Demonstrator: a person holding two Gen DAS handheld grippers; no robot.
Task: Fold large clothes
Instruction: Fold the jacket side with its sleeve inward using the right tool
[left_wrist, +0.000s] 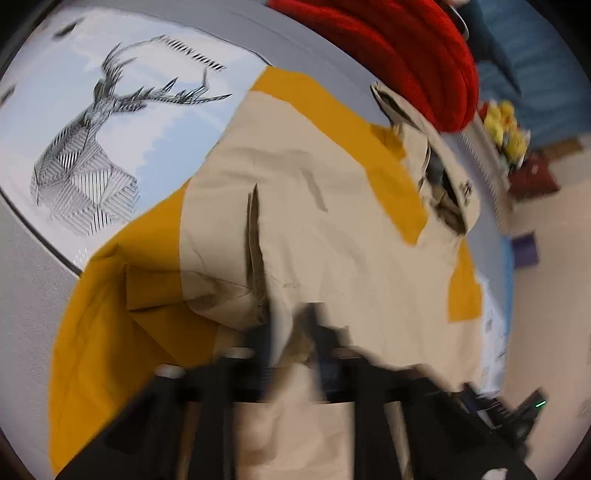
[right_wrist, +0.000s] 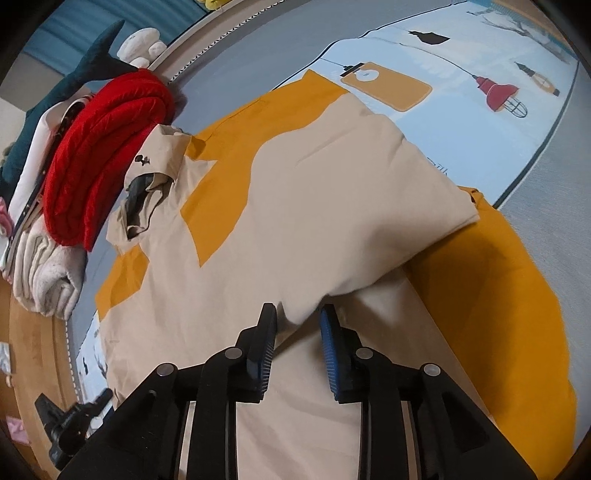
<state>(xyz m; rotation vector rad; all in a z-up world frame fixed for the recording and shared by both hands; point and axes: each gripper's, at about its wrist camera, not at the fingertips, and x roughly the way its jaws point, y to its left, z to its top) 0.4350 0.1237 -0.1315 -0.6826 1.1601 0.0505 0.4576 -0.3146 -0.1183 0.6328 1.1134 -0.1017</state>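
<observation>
A large beige and mustard-yellow jacket lies spread on a bed, its collar toward the far side. In the blurred left wrist view my left gripper is at the near edge of the jacket, shut on a raised fold of beige cloth. The right wrist view shows the same jacket with a beige panel folded over its yellow side. My right gripper stands open, and a bulge of that beige fold sits loosely between its blue-padded fingers.
A red knit garment lies on a pile of folded cream cloth by the jacket's collar. The bed sheet shows a printed deer and lamps. A black device sits at the bed's edge.
</observation>
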